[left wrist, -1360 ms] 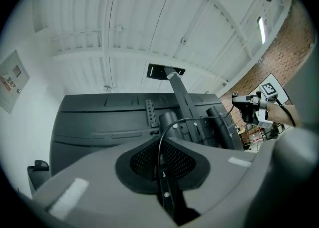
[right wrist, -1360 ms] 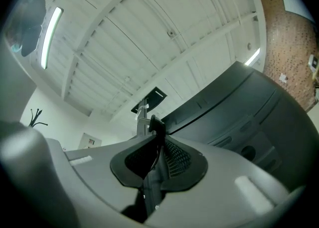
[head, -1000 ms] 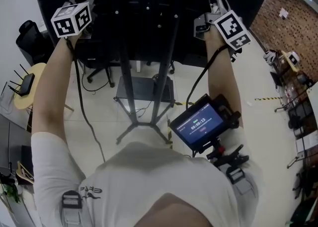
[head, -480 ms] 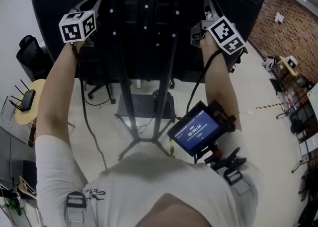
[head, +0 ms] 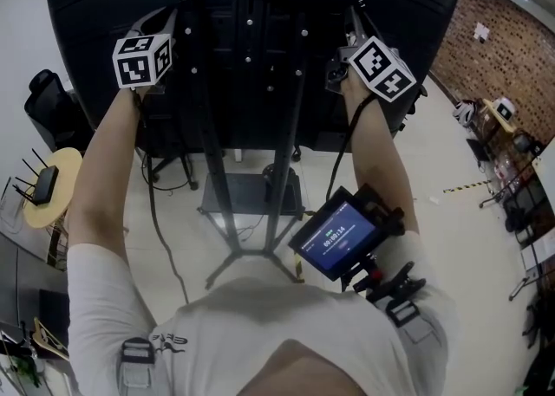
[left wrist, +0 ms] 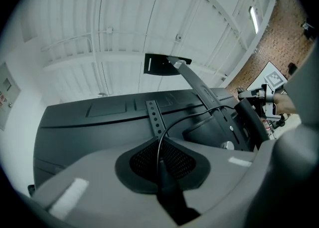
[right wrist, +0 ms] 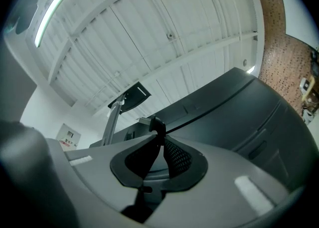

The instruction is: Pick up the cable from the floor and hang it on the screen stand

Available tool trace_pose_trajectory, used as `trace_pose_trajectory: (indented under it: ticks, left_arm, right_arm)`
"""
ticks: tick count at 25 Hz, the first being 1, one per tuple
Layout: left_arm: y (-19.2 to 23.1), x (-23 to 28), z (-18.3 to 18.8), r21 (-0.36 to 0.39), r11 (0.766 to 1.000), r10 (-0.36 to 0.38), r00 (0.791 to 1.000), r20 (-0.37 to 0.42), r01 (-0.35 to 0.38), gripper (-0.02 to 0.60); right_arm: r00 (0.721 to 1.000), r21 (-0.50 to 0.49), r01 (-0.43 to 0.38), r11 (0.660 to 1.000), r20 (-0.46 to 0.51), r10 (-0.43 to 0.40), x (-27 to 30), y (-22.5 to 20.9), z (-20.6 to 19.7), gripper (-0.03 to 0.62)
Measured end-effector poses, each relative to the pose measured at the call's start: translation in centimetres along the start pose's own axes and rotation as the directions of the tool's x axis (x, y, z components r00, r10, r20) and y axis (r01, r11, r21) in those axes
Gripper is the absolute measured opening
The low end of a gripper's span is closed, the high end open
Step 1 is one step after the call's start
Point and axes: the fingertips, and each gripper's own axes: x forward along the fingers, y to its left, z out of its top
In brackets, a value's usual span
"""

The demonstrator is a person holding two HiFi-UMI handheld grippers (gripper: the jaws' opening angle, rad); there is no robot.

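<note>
The big black screen (head: 251,30) stands with its back to me on a black stand (head: 212,169). Both grippers are raised against that back. My left gripper (head: 159,20) is shut on a thin black cable (left wrist: 185,116), which arcs from the pads (left wrist: 142,164) toward the stand's bracket (left wrist: 199,90). From the left hand the cable (head: 149,204) hangs down to the floor. My right gripper (head: 354,20) is shut on another stretch of the cable (right wrist: 158,131), pinched upright between its pads, and that stretch (head: 342,156) drops along the right forearm.
A small round table (head: 48,186) with a router and a black office chair (head: 43,95) stand at the left. A brick wall (head: 486,30) and floor clutter (head: 512,126) lie to the right. A small monitor (head: 338,234) is strapped at my chest.
Both grippers have shifted a little inward and closer to the screen's back, each still holding the cable. More of the screen's top now shows.
</note>
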Motion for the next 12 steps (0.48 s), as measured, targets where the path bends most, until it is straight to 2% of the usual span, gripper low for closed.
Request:
trace_pose_trajectory:
  ticks: [7,12]
  left_arm:
    - [-0.3,-0.5,-0.4,-0.007,1.0,-0.001,1.0,0.012,0.001,0.026]
    - [-0.5,-0.9,-0.5,0.037,0.999,-0.004,1.0,0.012,0.003,0.026]
  right_arm:
    - [0.999,-0.013,0.019,1.0,-0.032,-0.019,-1.2,-0.3,-2.0,0.055]
    - [1.0,0.007,0.01,1.0,-0.021,-0.01,-2.7,-0.2,-2.2,0.055]
